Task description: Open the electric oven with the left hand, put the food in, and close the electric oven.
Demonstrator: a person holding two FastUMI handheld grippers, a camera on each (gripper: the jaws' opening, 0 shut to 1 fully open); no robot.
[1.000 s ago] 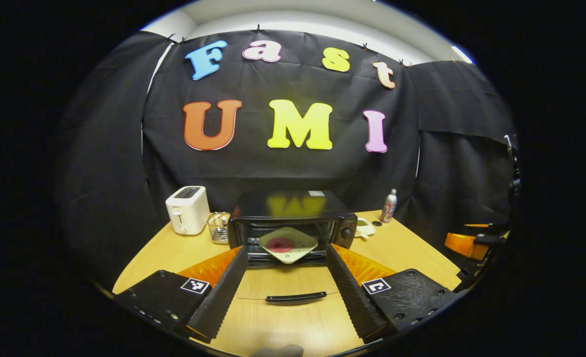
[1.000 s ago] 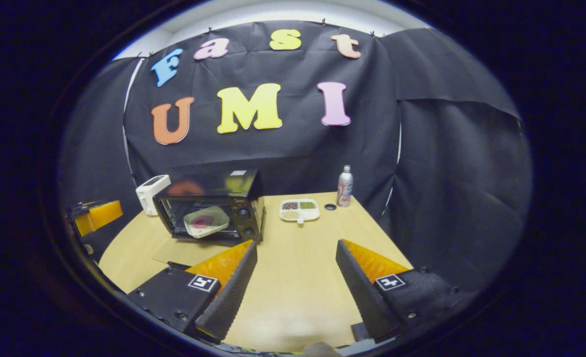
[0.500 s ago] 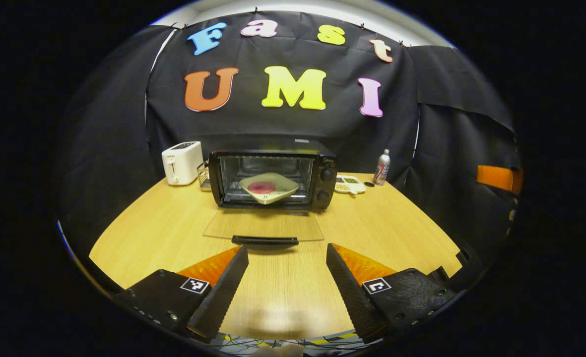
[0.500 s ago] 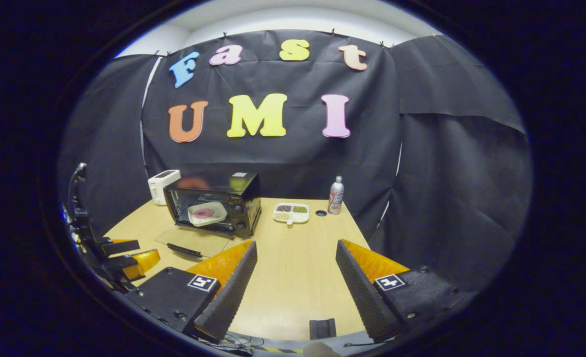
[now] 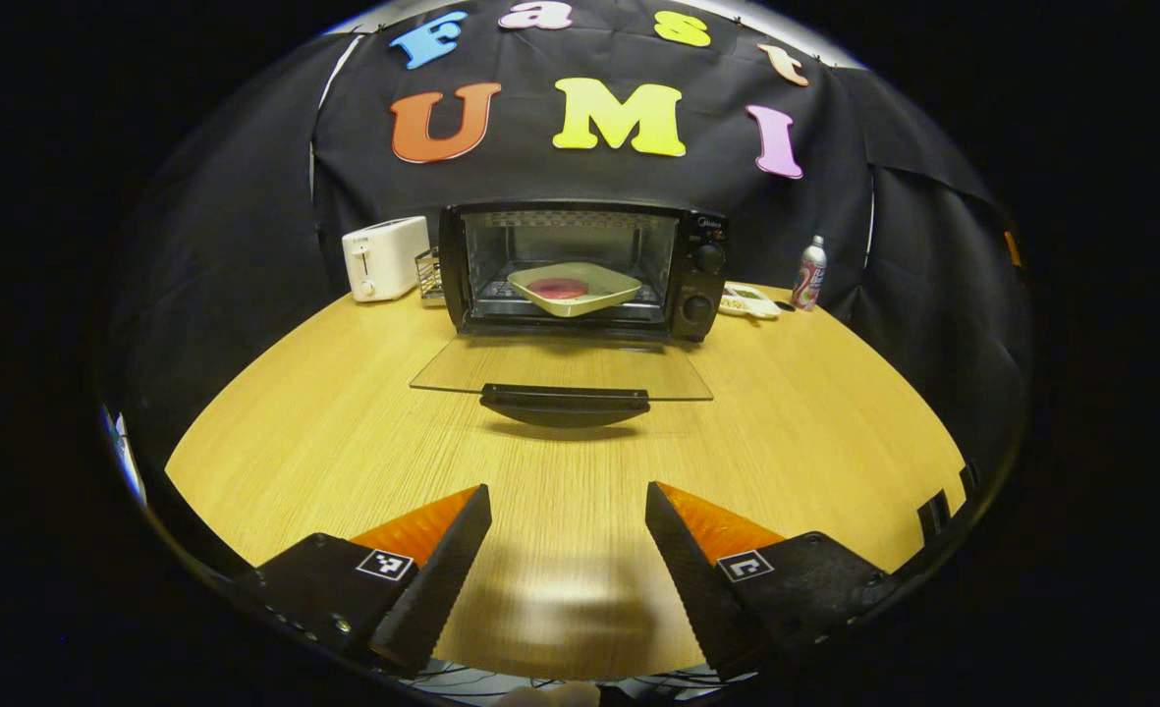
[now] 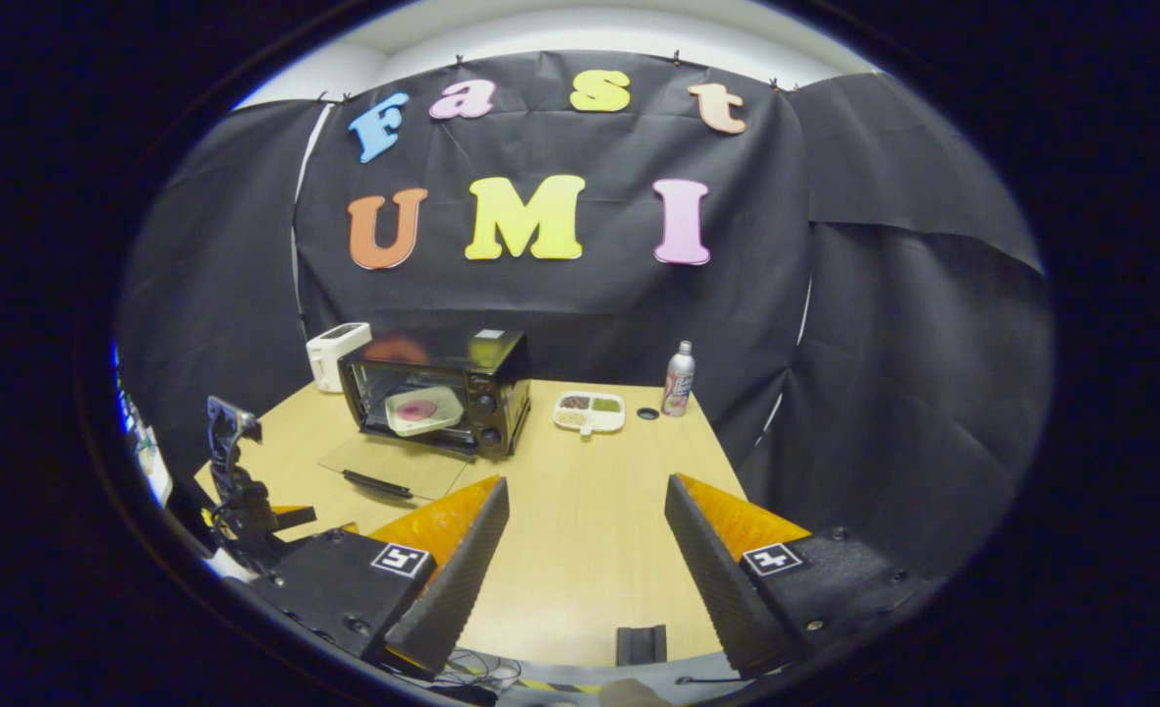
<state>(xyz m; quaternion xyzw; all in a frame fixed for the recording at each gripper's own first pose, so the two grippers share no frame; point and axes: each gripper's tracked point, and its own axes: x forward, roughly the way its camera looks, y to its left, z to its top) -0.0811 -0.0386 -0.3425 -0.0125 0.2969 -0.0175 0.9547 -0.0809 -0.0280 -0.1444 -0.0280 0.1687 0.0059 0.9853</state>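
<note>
The oven [image 5: 580, 270] stands open with the plate of food [image 5: 573, 288] inside; its door handle [image 5: 565, 400] lies crosswise straight ahead of the left gripper [image 5: 568, 574] — spread, empty, nearer than the right gripper [image 6: 585, 565], also spread

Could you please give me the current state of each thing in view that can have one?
electric oven: open, plate inside.
oven door: folded down flat.
plate: on the oven rack, pink food on it.
left gripper: open, empty, above the table's near edge.
right gripper: open, empty.
bottle: upright.
divided snack tray: filled, on the table.
</note>
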